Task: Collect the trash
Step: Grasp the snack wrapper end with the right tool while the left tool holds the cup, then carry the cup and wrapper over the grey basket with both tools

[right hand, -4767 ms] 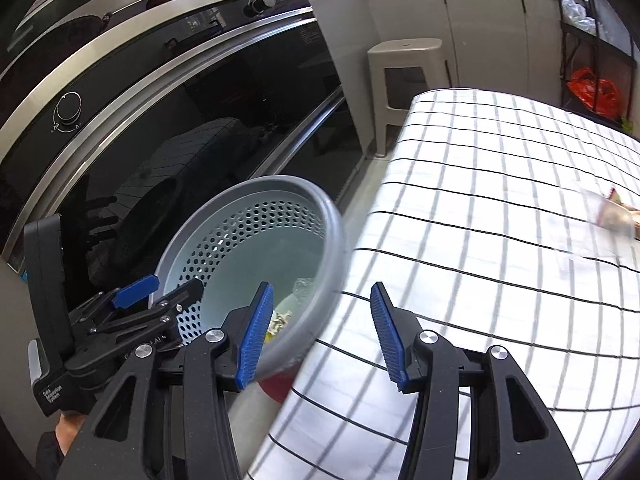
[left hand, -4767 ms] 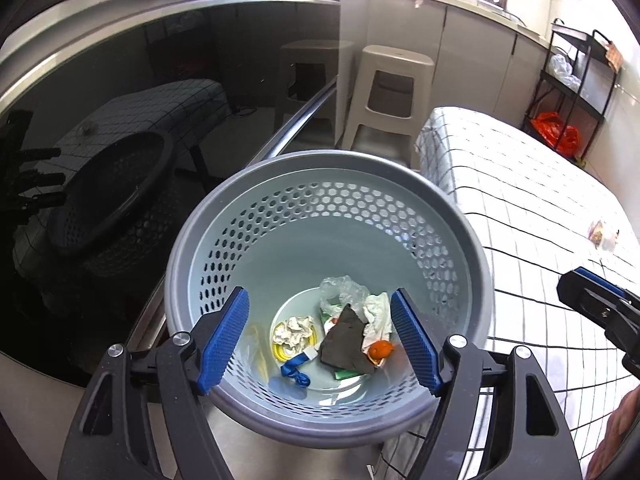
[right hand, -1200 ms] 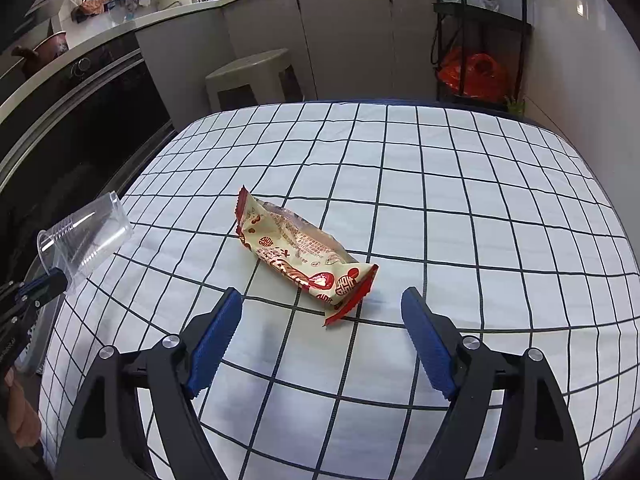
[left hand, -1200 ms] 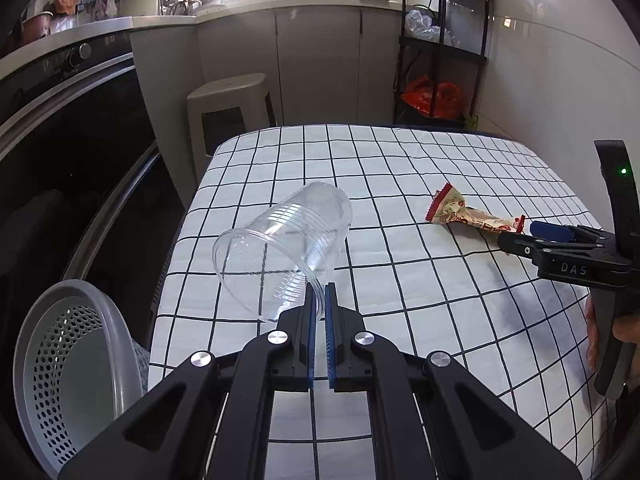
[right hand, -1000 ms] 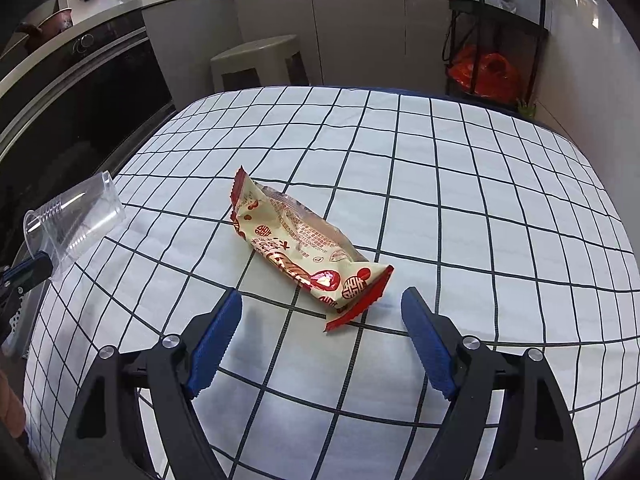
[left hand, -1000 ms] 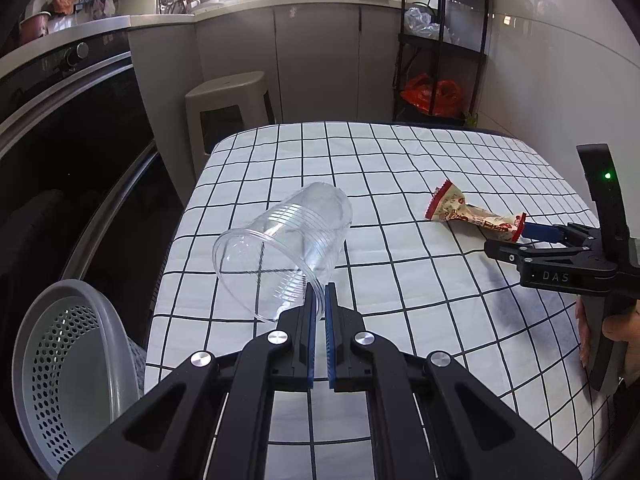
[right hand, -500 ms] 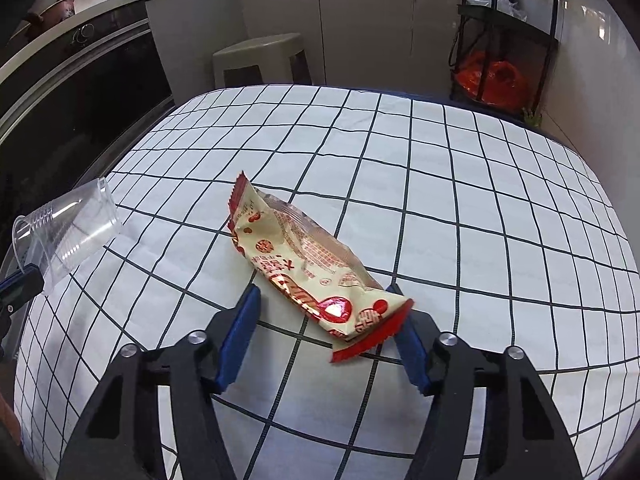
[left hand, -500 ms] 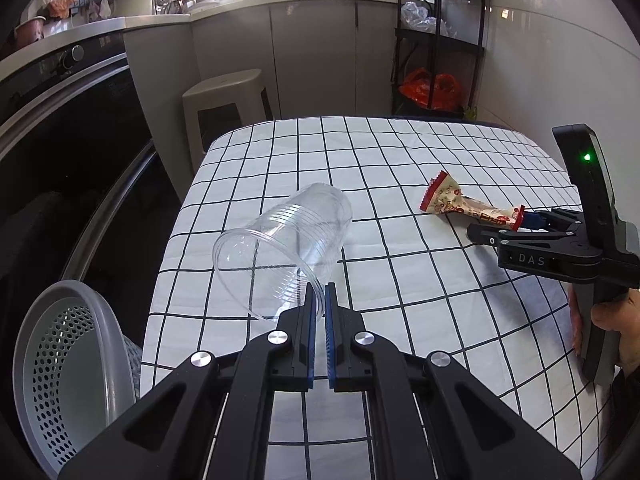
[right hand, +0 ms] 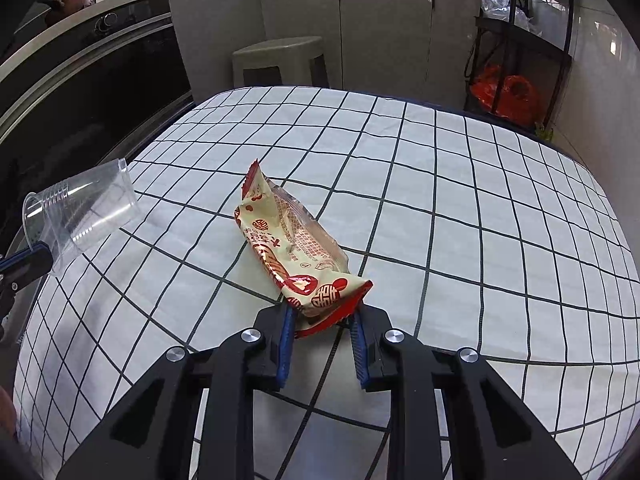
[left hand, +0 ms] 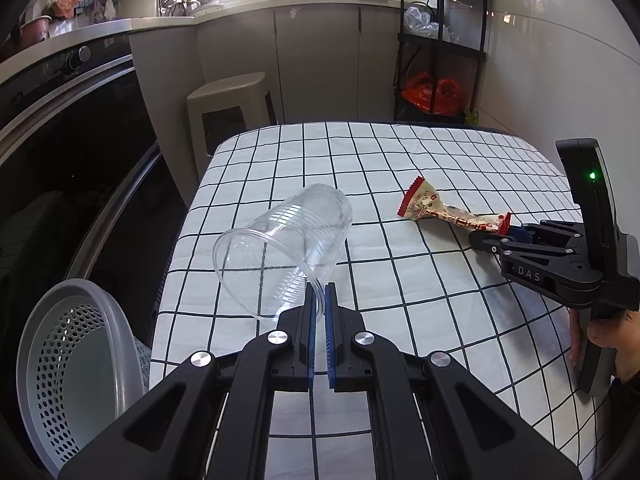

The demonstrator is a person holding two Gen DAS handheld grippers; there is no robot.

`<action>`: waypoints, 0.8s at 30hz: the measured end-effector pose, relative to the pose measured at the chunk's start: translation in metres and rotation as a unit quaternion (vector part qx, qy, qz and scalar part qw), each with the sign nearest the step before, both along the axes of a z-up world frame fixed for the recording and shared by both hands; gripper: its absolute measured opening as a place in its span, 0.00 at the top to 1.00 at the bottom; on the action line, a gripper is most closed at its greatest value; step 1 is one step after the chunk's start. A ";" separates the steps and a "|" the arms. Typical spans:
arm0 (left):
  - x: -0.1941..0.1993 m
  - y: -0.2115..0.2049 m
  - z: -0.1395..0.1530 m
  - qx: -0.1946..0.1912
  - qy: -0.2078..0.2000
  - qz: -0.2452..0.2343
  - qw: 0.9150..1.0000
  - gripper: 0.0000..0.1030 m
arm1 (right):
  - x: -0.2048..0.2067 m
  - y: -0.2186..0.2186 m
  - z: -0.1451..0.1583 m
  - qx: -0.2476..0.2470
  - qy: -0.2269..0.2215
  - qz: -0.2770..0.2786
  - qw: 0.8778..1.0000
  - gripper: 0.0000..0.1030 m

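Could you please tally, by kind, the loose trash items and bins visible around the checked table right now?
Clear plastic cup: 1, clamped at its rim by the left gripper
Snack wrapper: 1, its end between the right gripper fingers
Perforated grey basket: 1
Total: 3

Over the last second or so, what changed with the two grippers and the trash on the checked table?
The right gripper advanced onto the near red end of the snack wrapper and its jaws narrowed around it, not yet fully shut. The wrapper lies on the checked tablecloth as before. The left gripper stayed clamped on the clear plastic cup's rim; the grey basket is unmoved.
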State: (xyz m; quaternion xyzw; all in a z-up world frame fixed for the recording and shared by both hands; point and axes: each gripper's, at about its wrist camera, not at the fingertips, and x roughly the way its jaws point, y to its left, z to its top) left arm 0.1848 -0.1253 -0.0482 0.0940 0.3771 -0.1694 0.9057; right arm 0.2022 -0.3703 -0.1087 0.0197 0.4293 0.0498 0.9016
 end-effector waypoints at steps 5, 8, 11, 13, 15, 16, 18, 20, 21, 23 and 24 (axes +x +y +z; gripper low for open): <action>-0.009 0.008 0.010 -0.009 -0.006 0.003 1.000 0.95 | -0.016 0.007 0.012 0.014 -0.006 -0.001 1.000 0.77; -0.016 0.015 0.017 -0.015 -0.012 0.005 1.000 0.95 | -0.029 0.017 0.025 0.021 -0.014 0.000 1.000 0.77; -0.026 0.027 0.024 -0.020 -0.017 0.012 1.000 0.95 | -0.044 0.029 0.040 0.034 -0.027 0.002 0.999 0.77; -0.031 0.038 0.027 -0.025 -0.015 0.019 0.999 0.95 | -0.055 0.039 0.049 0.046 -0.036 0.002 0.998 0.77; -0.037 0.049 0.033 -0.030 -0.017 0.026 0.999 0.95 | -0.067 0.048 0.056 0.061 -0.040 0.004 0.997 0.77; -0.041 0.056 0.037 -0.031 -0.021 0.032 0.999 0.95 | -0.072 0.054 0.058 0.068 -0.041 0.005 0.997 0.77; -0.049 0.072 0.045 -0.032 -0.028 0.042 0.998 0.95 | -0.084 0.068 0.064 0.080 -0.044 0.009 0.996 0.77; -0.056 0.090 0.049 -0.028 -0.032 0.051 0.998 0.95 | -0.093 0.087 0.071 0.089 -0.049 0.017 0.995 0.77; -0.059 0.098 0.050 -0.023 -0.034 0.056 0.998 0.95 | -0.097 0.096 0.075 0.092 -0.050 0.022 0.994 0.77; -0.065 0.120 0.050 -0.012 -0.036 0.068 0.997 0.95 | -0.104 0.116 0.082 0.096 -0.055 0.032 0.993 0.77; -0.068 0.130 0.050 -0.008 -0.036 0.075 0.997 0.95 | -0.108 0.127 0.086 0.100 -0.056 0.037 0.993 0.77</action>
